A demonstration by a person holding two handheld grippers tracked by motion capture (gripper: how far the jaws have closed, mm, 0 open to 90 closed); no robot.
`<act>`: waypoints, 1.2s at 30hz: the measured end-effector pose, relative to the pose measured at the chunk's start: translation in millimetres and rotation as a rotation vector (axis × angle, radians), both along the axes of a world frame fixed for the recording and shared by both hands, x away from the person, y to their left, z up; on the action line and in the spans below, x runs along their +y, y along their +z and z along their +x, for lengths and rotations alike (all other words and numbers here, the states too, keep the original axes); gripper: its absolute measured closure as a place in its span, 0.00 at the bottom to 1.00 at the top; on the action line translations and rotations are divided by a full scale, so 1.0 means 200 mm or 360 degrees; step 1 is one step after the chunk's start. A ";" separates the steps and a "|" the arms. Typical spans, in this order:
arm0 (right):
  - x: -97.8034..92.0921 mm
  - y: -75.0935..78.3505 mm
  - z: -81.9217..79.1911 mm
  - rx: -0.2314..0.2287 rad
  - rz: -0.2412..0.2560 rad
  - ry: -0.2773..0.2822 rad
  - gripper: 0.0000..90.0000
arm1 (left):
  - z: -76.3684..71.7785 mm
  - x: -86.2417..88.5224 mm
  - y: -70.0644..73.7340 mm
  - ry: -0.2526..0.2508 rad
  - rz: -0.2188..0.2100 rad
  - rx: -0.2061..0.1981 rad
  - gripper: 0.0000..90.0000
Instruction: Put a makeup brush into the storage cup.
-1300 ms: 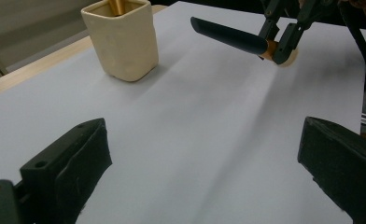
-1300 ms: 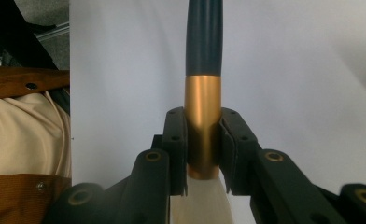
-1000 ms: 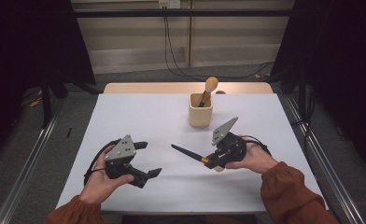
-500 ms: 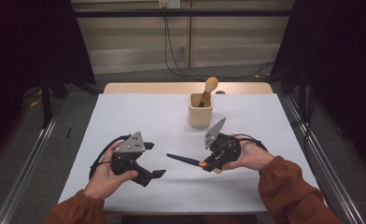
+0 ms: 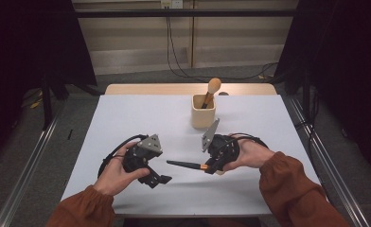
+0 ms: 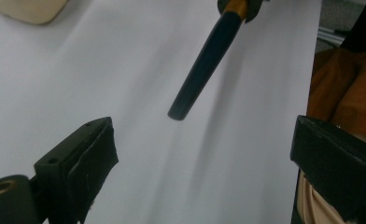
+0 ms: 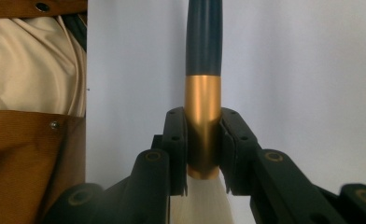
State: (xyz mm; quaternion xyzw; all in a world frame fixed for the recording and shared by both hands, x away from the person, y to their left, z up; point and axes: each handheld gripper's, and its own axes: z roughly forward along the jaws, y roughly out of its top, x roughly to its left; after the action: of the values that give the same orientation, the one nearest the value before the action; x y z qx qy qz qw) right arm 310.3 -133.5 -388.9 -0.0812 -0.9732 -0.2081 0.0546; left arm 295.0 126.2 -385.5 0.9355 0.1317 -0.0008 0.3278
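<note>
holding a makeup brush (image 7: 203,93) by its gold ferrule, the right gripper (image 5: 216,165) has its jaws clamped tight. the left gripper (image 6: 204,172), jaws wide apart, faces the dark handle. next, a handover likely needs closing on that handle.

Brush (image 7: 203,116): bristles run off right gripper view's bottom edge, handle tip off its top. Cup (image 6: 29,9) cropped by left gripper view's top edge.

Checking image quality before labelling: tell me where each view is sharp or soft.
High view: even light, dark room edges. Left tool view: brush handle and open left tool blurred, soft shadow on table. Right tool view: gold ferrule sharp in the right tool.
</note>
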 end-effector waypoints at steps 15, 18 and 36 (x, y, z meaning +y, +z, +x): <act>0.09 -0.03 0.02 0.0016 -0.0137 0.0117 0.83 | 0.03 -0.10 -0.02 -0.0100 0.0148 0.0067 0.07; 0.10 -0.04 0.02 0.0037 -0.0142 0.0118 0.83 | 0.03 -0.11 -0.03 -0.0132 0.0148 0.0060 0.07; 0.16 -0.07 0.02 0.0065 -0.0132 0.0160 0.83 | 0.03 -0.16 -0.06 -0.0216 0.0125 0.0026 0.10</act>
State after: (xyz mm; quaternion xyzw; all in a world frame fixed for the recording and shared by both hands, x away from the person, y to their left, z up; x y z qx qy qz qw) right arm 314.1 -101.4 -403.5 -0.0385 -0.9825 -0.1630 0.0815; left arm 301.5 93.8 -397.2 0.9544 0.0707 -0.0254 0.2889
